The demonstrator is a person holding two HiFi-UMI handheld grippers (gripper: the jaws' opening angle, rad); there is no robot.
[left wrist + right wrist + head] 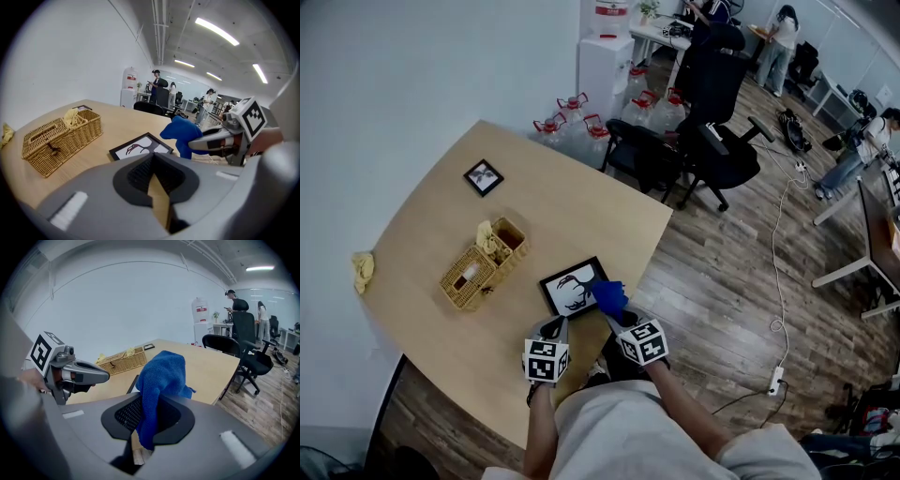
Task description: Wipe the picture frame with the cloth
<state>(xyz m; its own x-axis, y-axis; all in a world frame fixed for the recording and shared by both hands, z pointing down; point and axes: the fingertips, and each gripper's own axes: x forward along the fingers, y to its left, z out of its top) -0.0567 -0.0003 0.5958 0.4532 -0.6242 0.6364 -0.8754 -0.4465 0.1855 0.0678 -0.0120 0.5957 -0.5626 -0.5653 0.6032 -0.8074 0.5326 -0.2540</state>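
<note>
A black picture frame (573,286) with a bird drawing lies flat near the table's front edge, also in the left gripper view (140,146). My right gripper (619,314) is shut on a blue cloth (609,296), which hangs over the frame's right corner; I cannot tell if it touches. In the right gripper view the cloth (159,380) bunches up out of the jaws. My left gripper (553,328) sits just in front of the frame's near edge, shut and holding nothing (152,164).
A wicker basket (483,264) with a yellow cloth in it stands left of the frame. A second small frame (484,177) lies at the far side, a yellow rag (363,270) at the left edge. Office chairs (712,141) and water bottles (581,117) stand beyond the table.
</note>
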